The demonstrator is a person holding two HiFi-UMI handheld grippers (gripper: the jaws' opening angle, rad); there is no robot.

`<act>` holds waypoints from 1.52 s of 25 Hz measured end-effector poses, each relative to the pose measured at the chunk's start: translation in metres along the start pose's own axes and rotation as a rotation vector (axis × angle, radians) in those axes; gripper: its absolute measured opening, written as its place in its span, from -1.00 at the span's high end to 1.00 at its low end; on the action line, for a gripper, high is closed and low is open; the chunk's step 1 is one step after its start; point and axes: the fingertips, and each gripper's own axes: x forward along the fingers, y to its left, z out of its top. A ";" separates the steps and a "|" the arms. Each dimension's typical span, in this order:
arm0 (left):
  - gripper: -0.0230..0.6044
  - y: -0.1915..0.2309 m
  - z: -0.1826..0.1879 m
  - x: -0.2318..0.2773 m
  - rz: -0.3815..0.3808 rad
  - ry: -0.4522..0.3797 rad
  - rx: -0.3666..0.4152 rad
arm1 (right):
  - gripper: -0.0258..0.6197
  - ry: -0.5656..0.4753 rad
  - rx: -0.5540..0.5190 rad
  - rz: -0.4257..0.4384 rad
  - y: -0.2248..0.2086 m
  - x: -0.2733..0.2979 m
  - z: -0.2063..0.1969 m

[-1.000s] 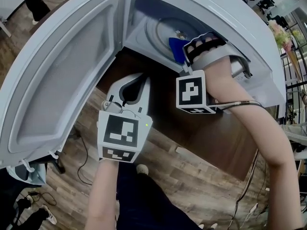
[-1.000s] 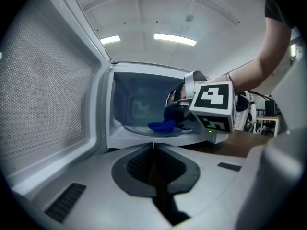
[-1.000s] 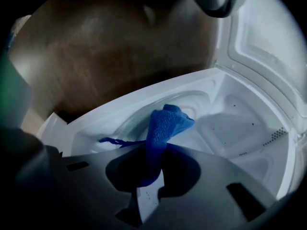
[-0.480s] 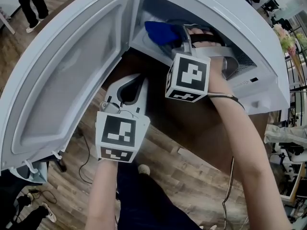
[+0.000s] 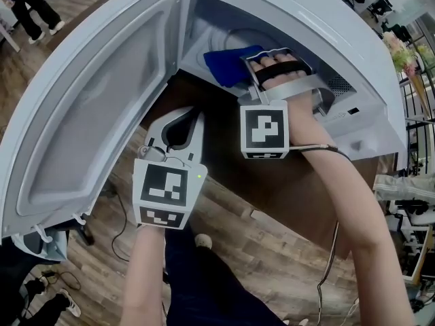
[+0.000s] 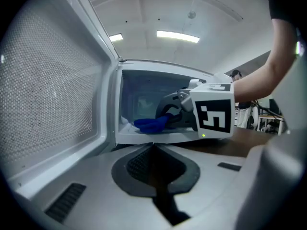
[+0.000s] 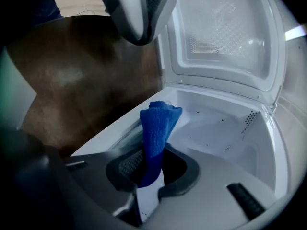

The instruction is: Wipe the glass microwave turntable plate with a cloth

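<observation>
Blue cloth (image 7: 158,126) is clamped between the jaws of the right tool (image 7: 146,169), its free end standing up past the tips. It sits inside the open microwave (image 5: 306,12), low over the cavity floor and near the front opening. The glass plate (image 5: 234,32) lies on that floor. In the head view only a faint curve of its rim shows, just behind the cloth (image 5: 231,63). Whether the cloth touches the plate cannot be told.

A hand (image 5: 275,66), strapped to the right tool, reaches through the microwave's opening, and the tool's marker cube (image 5: 264,131) hangs just outside it. From the left gripper view the cloth (image 6: 151,124) shows as a blue bundle at the right tool's tip, inside the cavity near the door side.

The left tool (image 6: 152,150) is outside the microwave, in front of the opening and pointing at it. Its jaws are together with nothing between them. In the head view the left tool (image 5: 185,122) is below the cavity, between the door and the right arm.

The microwave's door (image 5: 88,100) is swung wide open to the left of the cavity. The microwave stands on a dark brown desk (image 5: 231,175), and a wooden floor (image 5: 272,263) lies beyond the desk's edge.
</observation>
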 end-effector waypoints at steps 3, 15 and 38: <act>0.90 -0.006 0.003 -0.001 -0.007 0.001 0.014 | 0.80 0.017 -0.058 0.039 0.013 -0.008 -0.007; 0.90 -0.021 0.011 -0.002 -0.021 -0.006 0.027 | 0.80 0.194 -0.391 0.341 0.070 -0.035 -0.050; 0.90 -0.027 0.020 -0.004 -0.049 0.017 0.053 | 0.80 0.201 -0.332 0.420 0.088 -0.066 -0.063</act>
